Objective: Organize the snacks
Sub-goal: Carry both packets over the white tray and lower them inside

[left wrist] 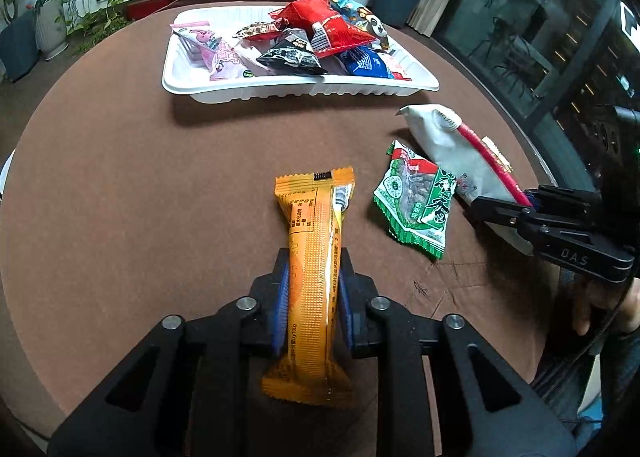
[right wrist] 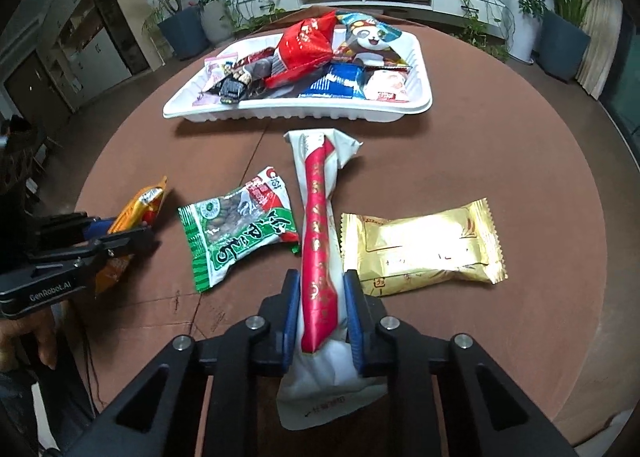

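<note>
Left wrist view has the left gripper (left wrist: 310, 297) pinched onto an orange snack bar (left wrist: 314, 257), blue pads pressing both long sides. The bar's long axis runs straight out along the fingers, and it points pretty much at the white tray (left wrist: 248, 91) across the brown table (left wrist: 120, 185), which is already heaped with packets. So the drop-off lies dead ahead, a bit to the left, well apart from the bar's far end.

Over on the right wrist view it's the same deal: the right gripper (right wrist: 320, 313) is clamped on a long white packet with a red stripe (right wrist: 320, 217), which also lies lengthwise between the fingers with its far end just short of the tray's near rim (this one looks closer to the tray than the orange bar).

A green nut packet (right wrist: 236, 233) sits between the two grippers, near both, and a gold wrapped cake (right wrist: 420, 249) lies just beside the right gripper on its outer side, so the right hand is nearer to that one. Both remain loose on the table, so the job looks partly done. Next move is probably lift and carry forward to the tray.
</note>
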Available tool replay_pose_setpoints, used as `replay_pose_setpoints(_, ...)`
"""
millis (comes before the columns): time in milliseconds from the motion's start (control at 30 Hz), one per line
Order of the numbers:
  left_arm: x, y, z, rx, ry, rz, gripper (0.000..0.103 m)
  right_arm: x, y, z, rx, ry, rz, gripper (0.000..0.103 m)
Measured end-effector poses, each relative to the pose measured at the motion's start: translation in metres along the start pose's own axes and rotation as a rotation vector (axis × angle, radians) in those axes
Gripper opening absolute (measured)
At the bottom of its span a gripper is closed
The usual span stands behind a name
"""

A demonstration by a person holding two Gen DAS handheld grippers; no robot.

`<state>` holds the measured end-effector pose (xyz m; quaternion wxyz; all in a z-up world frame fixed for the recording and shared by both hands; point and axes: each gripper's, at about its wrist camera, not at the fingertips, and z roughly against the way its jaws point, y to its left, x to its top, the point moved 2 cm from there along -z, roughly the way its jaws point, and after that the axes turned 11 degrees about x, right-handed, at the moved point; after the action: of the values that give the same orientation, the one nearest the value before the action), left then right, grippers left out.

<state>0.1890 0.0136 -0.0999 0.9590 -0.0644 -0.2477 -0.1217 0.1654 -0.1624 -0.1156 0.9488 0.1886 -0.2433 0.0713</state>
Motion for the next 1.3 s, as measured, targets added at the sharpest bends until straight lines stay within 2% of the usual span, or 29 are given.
replay_pose_setpoints(433, 0.0, 0.007, 0.012, -0.015, -0.027, 0.031, 0.017, 0.003, 0.004, 0.029, 0.066, -0.085, -0.049, 0.023)
replay_pose_setpoints(700, 0.019, 0.023, 0.031, -0.084, -0.073, 0.098, 0.017, 0.021, -0.005, 0.052, 0.111, -0.154, -0.089, 0.023)
replay_pose_setpoints(900, 0.056, 0.041, 0.048, -0.095, -0.131, 0.127, 0.017, 0.055, -0.016, 0.066, 0.128, -0.219, -0.118, 0.023)
replay_pose_setpoints(1067, 0.104, 0.06, 0.051, -0.102, -0.173, 0.163, 0.017, 0.103, -0.03, 0.072, 0.143, -0.283, -0.151, 0.023)
replay_pose_setpoints(1300, 0.17, 0.079, 0.027, -0.091, -0.182, 0.196, 0.017, 0.168, -0.041, 0.035, 0.195, -0.284, -0.207, 0.023)
